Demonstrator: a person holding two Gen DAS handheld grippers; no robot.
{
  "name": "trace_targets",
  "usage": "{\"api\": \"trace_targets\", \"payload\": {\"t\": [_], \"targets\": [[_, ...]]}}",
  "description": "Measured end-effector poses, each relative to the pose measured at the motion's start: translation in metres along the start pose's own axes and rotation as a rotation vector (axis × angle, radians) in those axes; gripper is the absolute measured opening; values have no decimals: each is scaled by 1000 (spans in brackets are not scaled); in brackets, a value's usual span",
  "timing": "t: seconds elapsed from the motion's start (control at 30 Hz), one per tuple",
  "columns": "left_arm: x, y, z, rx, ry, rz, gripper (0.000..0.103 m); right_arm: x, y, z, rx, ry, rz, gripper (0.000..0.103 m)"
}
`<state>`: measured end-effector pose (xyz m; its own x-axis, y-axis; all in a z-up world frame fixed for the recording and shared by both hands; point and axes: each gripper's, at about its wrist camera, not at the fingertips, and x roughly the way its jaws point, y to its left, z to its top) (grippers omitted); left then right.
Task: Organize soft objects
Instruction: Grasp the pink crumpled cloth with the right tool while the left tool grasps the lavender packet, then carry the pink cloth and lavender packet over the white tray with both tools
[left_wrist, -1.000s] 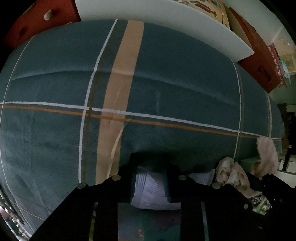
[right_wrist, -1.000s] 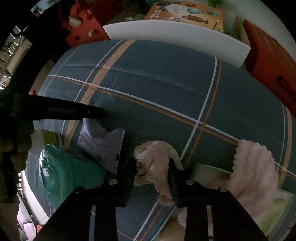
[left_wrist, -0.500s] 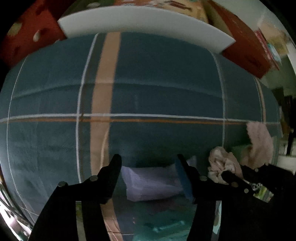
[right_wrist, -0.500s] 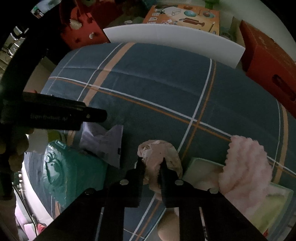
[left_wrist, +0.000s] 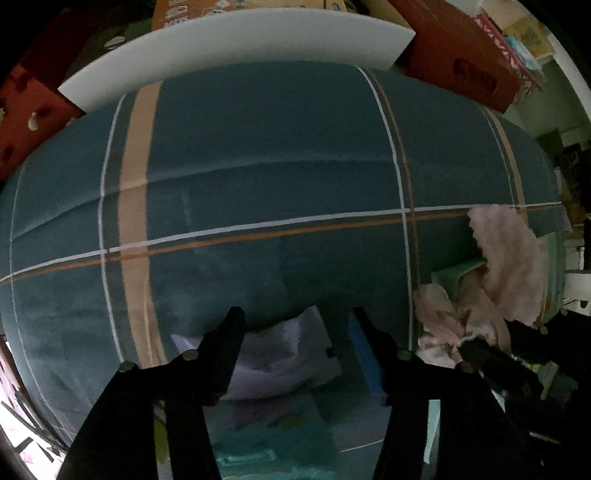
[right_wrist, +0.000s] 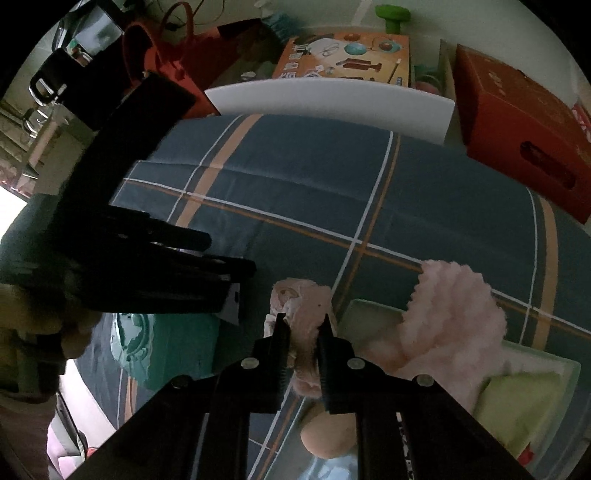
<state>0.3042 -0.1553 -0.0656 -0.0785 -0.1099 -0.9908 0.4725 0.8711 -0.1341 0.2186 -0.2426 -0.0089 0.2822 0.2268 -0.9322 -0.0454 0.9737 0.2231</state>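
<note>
Pink soft cloth (right_wrist: 308, 314), crumpled on the plaid blue bedspread (right_wrist: 332, 192) beside a fluffy pink item (right_wrist: 454, 306), sits pinched between the narrow jaws of the right tool (right_wrist: 303, 321), which angles steeply down. Left tool (left_wrist: 295, 325) points straight down over a pale folded paper (left_wrist: 284, 358), jaws partly apart and closing, gripping nothing.

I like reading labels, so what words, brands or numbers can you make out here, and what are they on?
None can be read.
Orange box: pictures and large print on the lid, too blurred.
Red box: white lettering down one edge, too small.
Paper sheet: faint lines of print, too blurred.
Teal pack: an embossed emblem, no legible words.
</note>
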Motion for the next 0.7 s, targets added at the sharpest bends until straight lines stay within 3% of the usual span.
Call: {"api": "trace_targets", "payload": {"t": [0.23, 0.33, 0.5, 0.7], "targets": [[20, -19, 2, 18, 13, 44, 22, 2, -2, -4, 5, 4, 6, 15], [17, -24, -1, 24, -10, 56, 19, 1, -2, -5, 8, 3, 12, 15], [-21, -31, -19, -8, -74, 47, 15, -8, 1, -6, 12, -13, 20, 15], [-74, -46, -41, -14, -170, 52, 15, -49, 14, -16, 3, -56, -1, 15]]}}
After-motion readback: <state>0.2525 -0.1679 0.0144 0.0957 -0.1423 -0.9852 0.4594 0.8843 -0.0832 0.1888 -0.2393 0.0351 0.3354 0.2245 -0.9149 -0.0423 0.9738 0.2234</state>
